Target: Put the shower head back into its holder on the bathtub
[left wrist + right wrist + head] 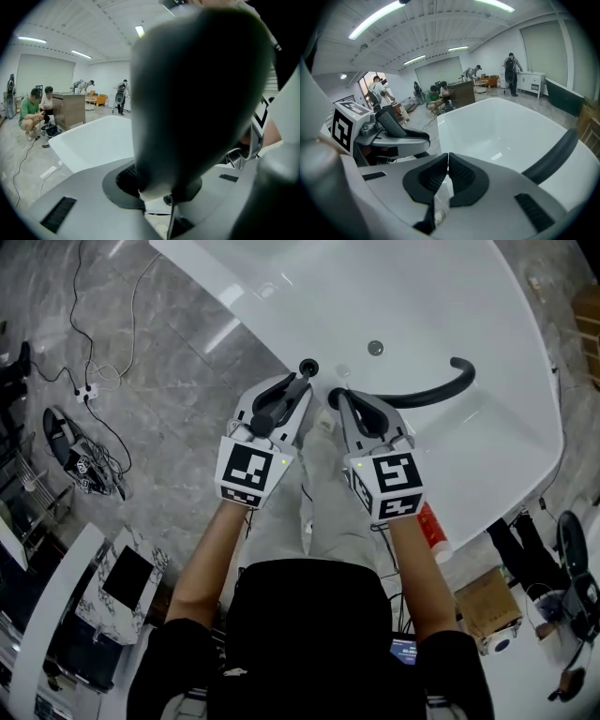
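The left claw [300, 385] grasps the dark shower head [197, 93] over the white bathtub [450, 296] rim. At its 3 o'clock, the right claw [336, 399] is clenched empty beside a curved black spout [422, 393].

Bright even light fr ceiling strips [375, 21], glare on bathtub [422, 296], fisheye warp + dark corners, close-up shower head [201, 93] blurry

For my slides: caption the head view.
Left claw holds the dark shower head over the white bathtub; right claw shut and empty.
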Available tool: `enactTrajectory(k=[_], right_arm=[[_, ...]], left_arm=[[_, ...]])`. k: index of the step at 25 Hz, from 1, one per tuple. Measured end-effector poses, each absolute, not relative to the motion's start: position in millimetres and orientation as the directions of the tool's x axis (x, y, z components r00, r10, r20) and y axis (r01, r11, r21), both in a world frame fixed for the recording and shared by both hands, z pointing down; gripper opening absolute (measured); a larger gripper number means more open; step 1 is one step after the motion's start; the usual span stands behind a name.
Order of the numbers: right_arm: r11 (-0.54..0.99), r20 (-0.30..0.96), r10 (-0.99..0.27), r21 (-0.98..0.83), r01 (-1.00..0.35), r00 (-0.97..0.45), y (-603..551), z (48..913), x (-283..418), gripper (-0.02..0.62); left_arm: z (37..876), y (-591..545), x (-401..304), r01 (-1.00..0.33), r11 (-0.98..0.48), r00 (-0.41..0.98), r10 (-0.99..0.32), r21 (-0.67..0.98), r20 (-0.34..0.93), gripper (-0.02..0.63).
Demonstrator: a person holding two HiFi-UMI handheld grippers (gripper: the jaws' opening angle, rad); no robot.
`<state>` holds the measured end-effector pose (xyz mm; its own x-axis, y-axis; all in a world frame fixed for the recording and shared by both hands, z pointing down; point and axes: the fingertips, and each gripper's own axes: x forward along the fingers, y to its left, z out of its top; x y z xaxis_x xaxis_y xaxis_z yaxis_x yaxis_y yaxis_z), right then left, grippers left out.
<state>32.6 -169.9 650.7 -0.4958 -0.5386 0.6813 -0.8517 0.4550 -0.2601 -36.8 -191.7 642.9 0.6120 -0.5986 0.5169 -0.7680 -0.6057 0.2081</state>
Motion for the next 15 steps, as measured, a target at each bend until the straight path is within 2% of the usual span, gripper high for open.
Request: enactTrajectory(k=[15], right_arm=[[0.454,0.725,-0.530,-0.195,-0.869,-0.440,-153.6,685.1,39.8,0.023]], left_arm=[[683.9,-197.3,-19.1,-0.701,-0.697,0.648,-0.534,0.151,0.542,0.110]])
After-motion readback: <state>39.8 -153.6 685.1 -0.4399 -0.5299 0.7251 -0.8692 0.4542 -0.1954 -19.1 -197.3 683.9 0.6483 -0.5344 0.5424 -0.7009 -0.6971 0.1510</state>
